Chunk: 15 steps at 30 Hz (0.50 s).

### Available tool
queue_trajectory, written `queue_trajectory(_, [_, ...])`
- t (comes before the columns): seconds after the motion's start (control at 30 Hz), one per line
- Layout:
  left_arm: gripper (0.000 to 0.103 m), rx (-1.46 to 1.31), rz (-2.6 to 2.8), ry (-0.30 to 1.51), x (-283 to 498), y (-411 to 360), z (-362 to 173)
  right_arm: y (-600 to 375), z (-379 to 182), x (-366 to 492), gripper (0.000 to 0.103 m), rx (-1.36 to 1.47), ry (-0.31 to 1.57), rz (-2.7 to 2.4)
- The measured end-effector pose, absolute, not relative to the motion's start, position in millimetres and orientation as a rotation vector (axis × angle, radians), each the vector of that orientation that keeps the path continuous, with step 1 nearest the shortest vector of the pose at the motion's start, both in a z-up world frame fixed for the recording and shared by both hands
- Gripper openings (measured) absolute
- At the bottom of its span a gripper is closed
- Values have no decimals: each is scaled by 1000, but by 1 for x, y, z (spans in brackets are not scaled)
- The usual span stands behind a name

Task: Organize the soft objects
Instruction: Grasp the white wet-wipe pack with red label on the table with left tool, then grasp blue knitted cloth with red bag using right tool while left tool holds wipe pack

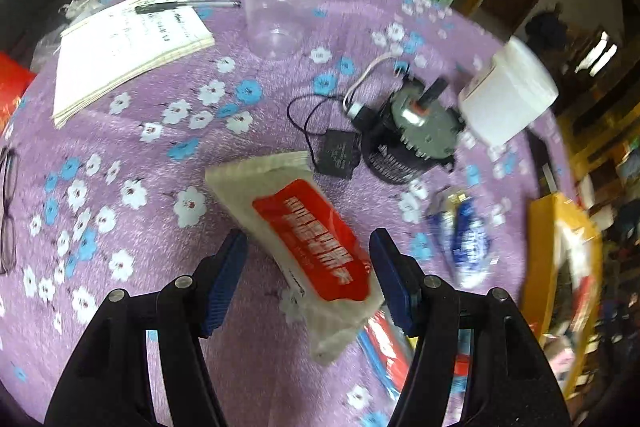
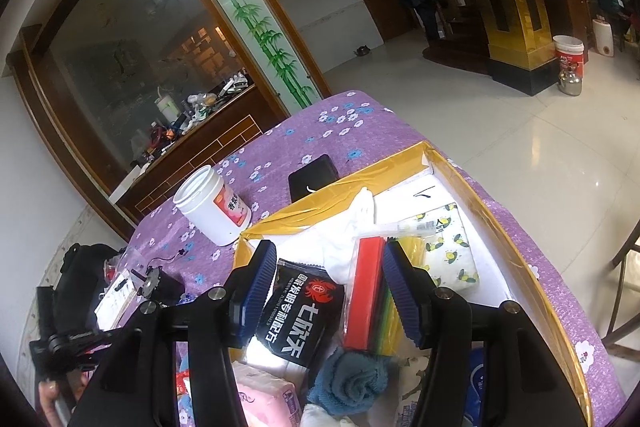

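Observation:
A white soft packet with a red label lies slanted on the purple flowered tablecloth. My left gripper points down over it and is open. The packet's lower half sits between the fingers, and cloth shows between it and the left pad. A blue-and-white packet lies to the right, beside the blurred gold-rimmed box. My right gripper hangs open over that box, above a black packet and a red-and-coloured pack. A rolled blue towel, a pink tissue pack and a lemon-print tissue pack also lie inside.
On the cloth are a notebook with a pen, a clear plastic cup, a black motor unit with its adapter, a white jar and eyeglasses. A black phone lies behind the box.

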State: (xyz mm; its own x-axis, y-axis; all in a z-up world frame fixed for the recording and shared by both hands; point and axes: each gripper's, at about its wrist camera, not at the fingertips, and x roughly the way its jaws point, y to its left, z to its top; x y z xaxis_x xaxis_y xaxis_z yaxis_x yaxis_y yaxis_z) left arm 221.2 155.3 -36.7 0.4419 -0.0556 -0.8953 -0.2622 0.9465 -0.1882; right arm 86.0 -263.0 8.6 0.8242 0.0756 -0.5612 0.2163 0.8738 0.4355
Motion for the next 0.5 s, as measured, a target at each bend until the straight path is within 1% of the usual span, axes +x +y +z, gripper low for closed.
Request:
queue_trajectory(0.07, [62, -305, 124, 1119, 223, 156, -46, -262, 10, 86, 59, 508, 599, -71])
queue_trajectory(0.13, [47, -321, 108, 1135, 224, 162, -56, -261, 11, 85, 59, 504, 595, -63])
queue_trajectory(0.17, [47, -333, 96, 1132, 222, 166, -58, -259, 11, 85, 59, 501, 594, -57])
queue_trajectory(0.23, [39, -327, 69, 1122, 217, 171, -57, -256, 12, 85, 59, 494, 592, -45])
queue_trajectory(0.3, [36, -311, 49, 1125, 208, 178, -55, -253, 13, 86, 59, 484, 590, -33])
queue_trajectory(0.43, [36, -292, 40, 1106, 182, 198, -57, -248, 16, 85, 59, 473, 578, -4])
queue_trajectory(0.5, [36, -279, 24, 1070, 178, 202, -58, -246, 16, 85, 62, 473, 579, 21])
